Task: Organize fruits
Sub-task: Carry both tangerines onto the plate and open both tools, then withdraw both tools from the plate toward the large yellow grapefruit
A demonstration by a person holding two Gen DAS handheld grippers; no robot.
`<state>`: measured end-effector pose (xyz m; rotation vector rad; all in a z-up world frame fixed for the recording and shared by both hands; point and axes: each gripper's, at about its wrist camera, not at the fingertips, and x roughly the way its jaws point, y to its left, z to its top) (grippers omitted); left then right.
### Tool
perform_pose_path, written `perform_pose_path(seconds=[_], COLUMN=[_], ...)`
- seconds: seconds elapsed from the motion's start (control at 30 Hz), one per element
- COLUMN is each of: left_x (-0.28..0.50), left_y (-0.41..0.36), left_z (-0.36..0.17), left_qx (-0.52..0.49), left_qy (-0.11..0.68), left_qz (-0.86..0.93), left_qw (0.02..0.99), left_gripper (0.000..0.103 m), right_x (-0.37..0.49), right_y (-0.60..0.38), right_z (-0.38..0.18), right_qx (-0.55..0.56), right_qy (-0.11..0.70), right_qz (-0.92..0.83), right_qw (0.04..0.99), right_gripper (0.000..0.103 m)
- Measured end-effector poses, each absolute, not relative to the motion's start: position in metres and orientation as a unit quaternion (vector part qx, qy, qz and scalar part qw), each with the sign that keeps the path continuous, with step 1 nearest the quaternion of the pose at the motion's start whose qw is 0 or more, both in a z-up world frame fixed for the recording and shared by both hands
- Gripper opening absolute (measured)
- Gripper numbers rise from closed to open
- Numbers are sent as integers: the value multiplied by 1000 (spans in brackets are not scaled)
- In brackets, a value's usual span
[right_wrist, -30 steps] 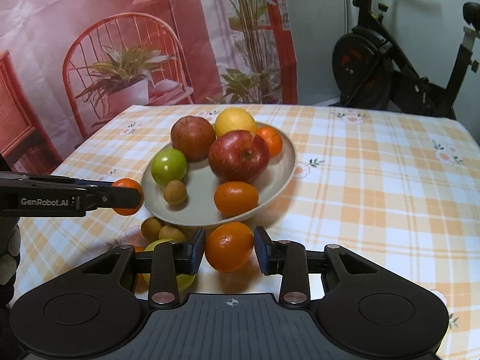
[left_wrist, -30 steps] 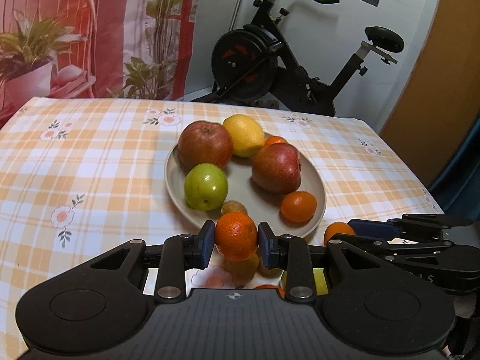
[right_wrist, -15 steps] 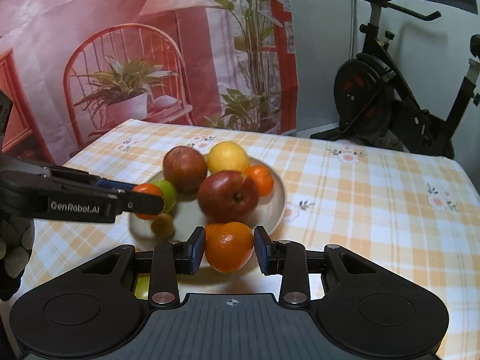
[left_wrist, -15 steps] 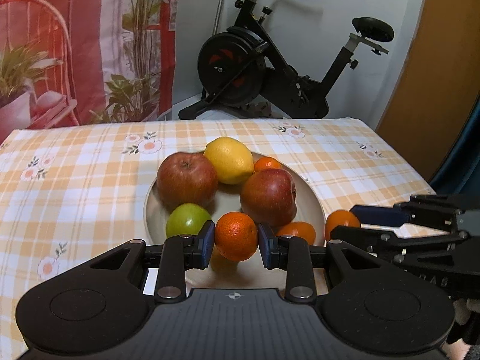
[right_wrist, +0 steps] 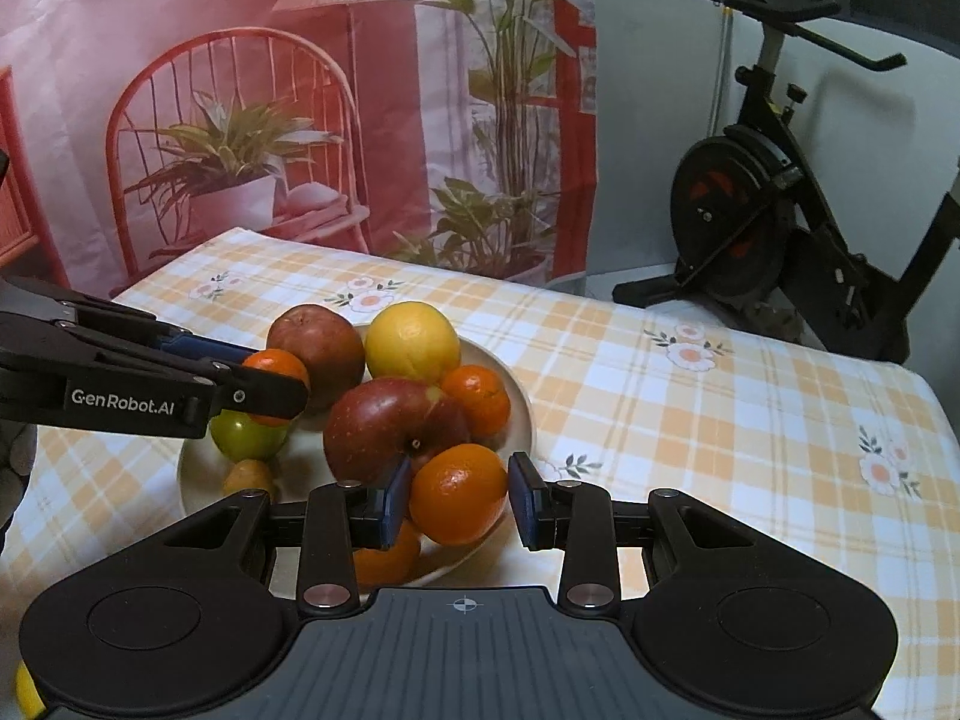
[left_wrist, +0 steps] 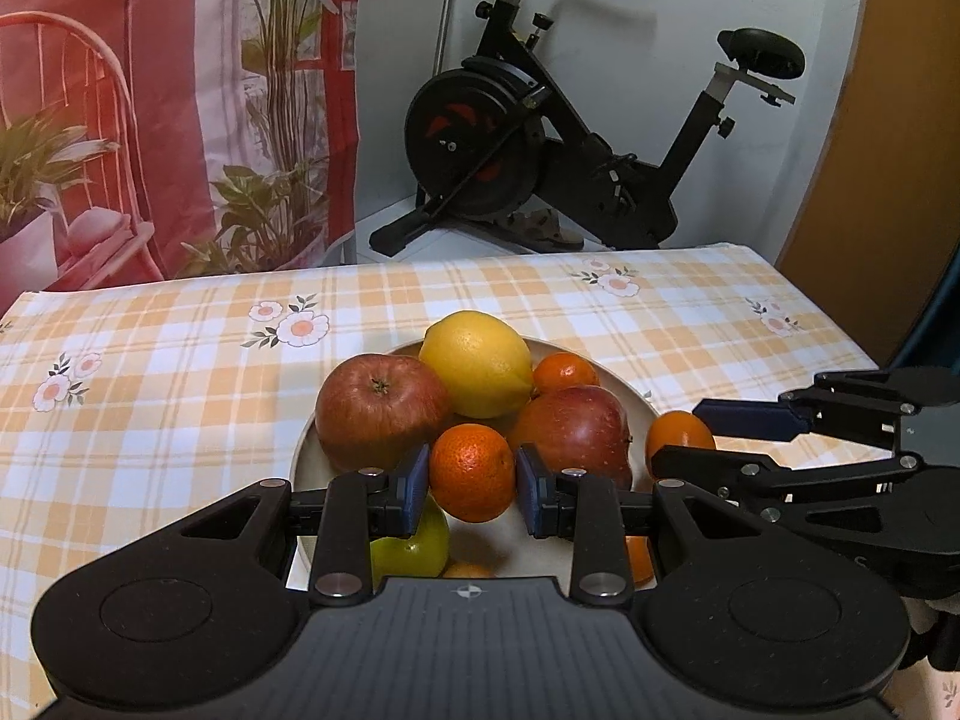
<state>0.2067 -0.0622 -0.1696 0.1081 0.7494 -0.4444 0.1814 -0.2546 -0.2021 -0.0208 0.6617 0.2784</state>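
Note:
A grey plate (left_wrist: 645,405) (right_wrist: 516,402) on the checked tablecloth holds two red apples (left_wrist: 381,411) (right_wrist: 390,426), a lemon (left_wrist: 477,363) (right_wrist: 413,341), a green apple (left_wrist: 414,546) (right_wrist: 246,435) and small oranges (left_wrist: 564,372) (right_wrist: 477,399). My left gripper (left_wrist: 473,487) is shut on a small orange (left_wrist: 473,473) above the plate's near part. My right gripper (right_wrist: 459,501) is shut on another orange (right_wrist: 459,492) over the plate's near right rim. Each gripper shows in the other's view, holding its orange (left_wrist: 678,435) (right_wrist: 279,363).
A small brown fruit (right_wrist: 249,477) lies on the plate's near left. An exercise bike (left_wrist: 570,138) (right_wrist: 780,228) stands beyond the table's far edge. A printed red backdrop (right_wrist: 240,90) hangs behind. The tablecloth (right_wrist: 750,420) stretches to the right of the plate.
Both grippers have carried their oranges forward from the table's near side to above the plate. The plate's fruit now sits closer and partly behind the fingers.

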Motion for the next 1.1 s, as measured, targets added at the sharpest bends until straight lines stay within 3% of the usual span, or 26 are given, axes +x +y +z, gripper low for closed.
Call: perform_pose_path(seconds=[0.6,0.7,1.1], left_x=[219,214,173], left_y=[-67,-65,-42], left_z=[-175,-169,-145], left_qx=[48,48,36], left_qy=[378,371,367], left_qz=[-209,-213,-214], left_qw=[901,902,905], left_gripper=[36,40,40], right_x=[194,186,132], right_y=[-252,-252,-246], right_z=[-206,-199,-181], right_qx=[-26,-13,41], right_qy=[328,325,318], right_qz=[132,131,133], right_qw=[935,937,938], right_gripper=[36,36,36])
